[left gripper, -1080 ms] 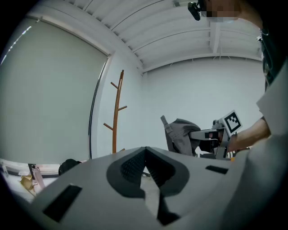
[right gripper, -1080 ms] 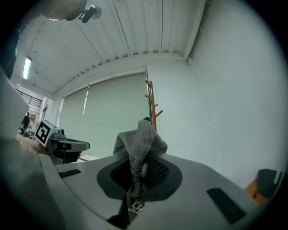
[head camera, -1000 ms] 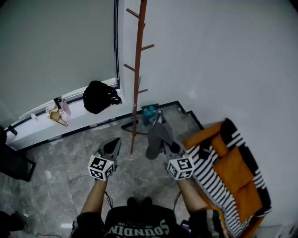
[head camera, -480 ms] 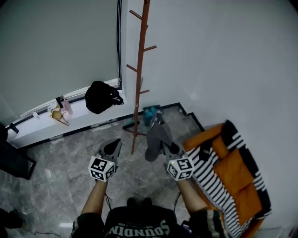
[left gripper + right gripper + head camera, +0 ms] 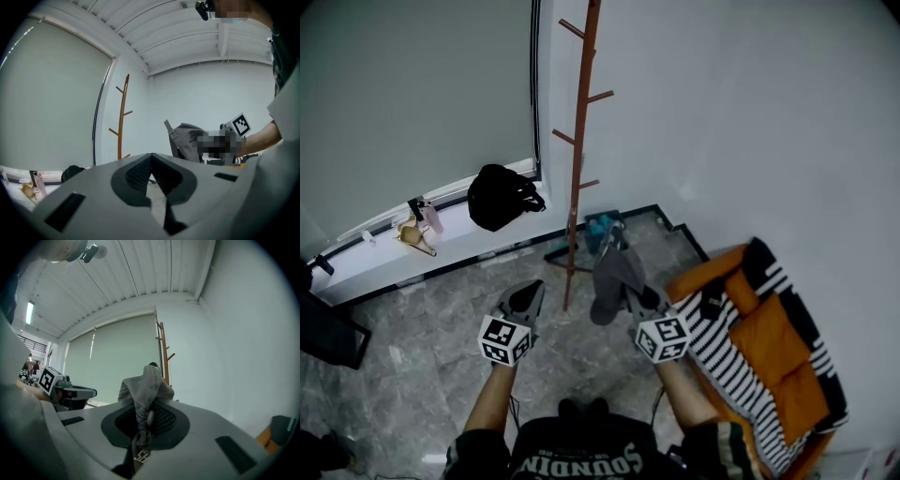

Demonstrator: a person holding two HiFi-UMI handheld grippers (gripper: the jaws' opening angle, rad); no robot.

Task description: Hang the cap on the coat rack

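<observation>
A tall brown coat rack with short upward pegs stands in the room's corner; it also shows in the left gripper view and behind the cap in the right gripper view. My right gripper is shut on a grey cap, which hangs from its jaws just right of the rack's pole, low near its base. Up close, a fold of the cap is pinched between the pads. My left gripper is held left of the pole, its jaws shut with nothing between them. The cap shows off to its right.
A black bag and small items lie on the window ledge left of the rack. A teal object sits by the rack's foot. An orange and striped sofa fills the right side. A dark object stands at the far left.
Hardly anything differs. The head view has shifted slightly, and both grippers stay where they were, with the cap still in the right one.
</observation>
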